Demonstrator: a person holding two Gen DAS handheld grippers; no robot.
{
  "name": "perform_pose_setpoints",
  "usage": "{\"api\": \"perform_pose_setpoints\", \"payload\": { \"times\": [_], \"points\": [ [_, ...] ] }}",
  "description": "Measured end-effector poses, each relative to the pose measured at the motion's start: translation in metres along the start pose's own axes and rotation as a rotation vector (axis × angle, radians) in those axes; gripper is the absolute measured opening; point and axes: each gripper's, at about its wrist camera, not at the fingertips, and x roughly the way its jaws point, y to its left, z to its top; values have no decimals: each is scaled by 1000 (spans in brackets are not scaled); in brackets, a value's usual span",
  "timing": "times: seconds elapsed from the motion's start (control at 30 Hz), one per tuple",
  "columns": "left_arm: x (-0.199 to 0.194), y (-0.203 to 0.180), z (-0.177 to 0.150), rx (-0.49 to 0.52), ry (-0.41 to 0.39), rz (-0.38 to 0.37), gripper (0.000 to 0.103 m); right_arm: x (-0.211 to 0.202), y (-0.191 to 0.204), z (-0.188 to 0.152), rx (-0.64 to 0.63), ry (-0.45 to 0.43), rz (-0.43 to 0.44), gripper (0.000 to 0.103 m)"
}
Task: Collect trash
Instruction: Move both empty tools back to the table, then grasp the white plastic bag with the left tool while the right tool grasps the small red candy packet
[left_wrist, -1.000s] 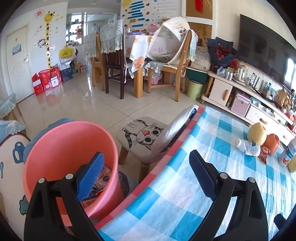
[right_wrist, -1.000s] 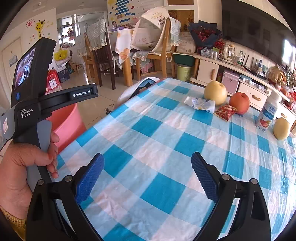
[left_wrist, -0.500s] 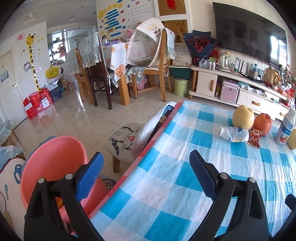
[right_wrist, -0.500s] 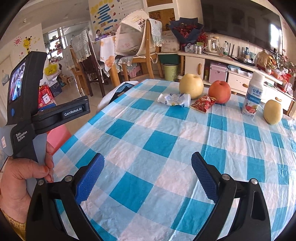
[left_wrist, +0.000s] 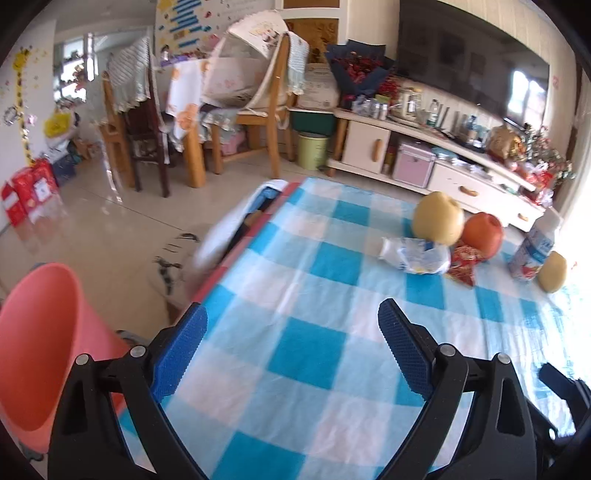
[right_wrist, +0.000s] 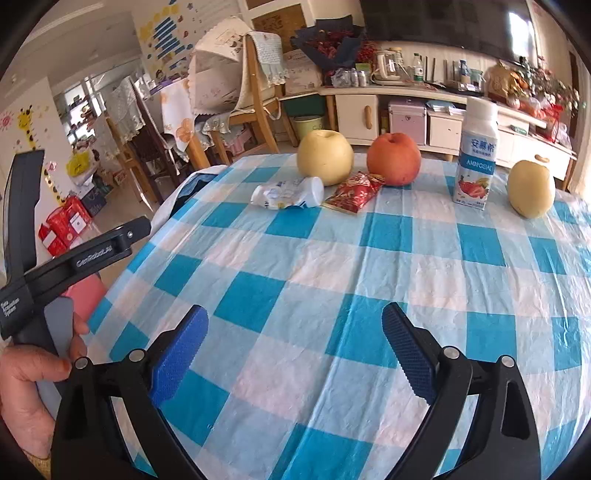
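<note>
Both tongs (left_wrist: 291, 345) (right_wrist: 295, 349) hover agape, level above the checked tablecloth (right_wrist: 332, 273).

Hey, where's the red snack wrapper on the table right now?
In the right wrist view the red snack wrapper lies at the far side of the table, just in front of the red apple, right of the crumpled white wrapper.

The surface wears a glossy, crinkled plastic checked cloth (right_wrist: 332, 266). The crumpled white wrapper (right_wrist: 286, 192) and red packet (right_wrist: 355, 192) look like shiny film. The pink bin (left_wrist: 40, 332) is smooth plastic; the left gripper (left_wrist: 291, 347) has ribbed blue pads (left_wrist: 181, 350) (matt black frame).
</note>
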Motion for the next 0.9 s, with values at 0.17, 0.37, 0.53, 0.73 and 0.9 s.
{"api": "perform_pose_setpoints", "payload": {
  "times": [0.17, 0.37, 0.53, 0.73, 0.9],
  "points": [
    [25, -25, 6, 17, 45, -153, 94, 18, -39, 17, 102, -10, -7, 94],
    [72, -75, 15, 124, 101, -262, 94, 36, -72, 36, 212, -6, 53, 94],
    [100, -105, 22, 198, 116, -312, 94, 51, -85, 52, 246, -9, 90, 94],
    [127, -110, 35, 164, 158, -374, 94, 68, -92, 69, 280, -8, 127, 80],
    [153, -102, 43, 111, 223, -420, 94, 82, -89, 86, 265, -16, 120, 74]
  ]
}}
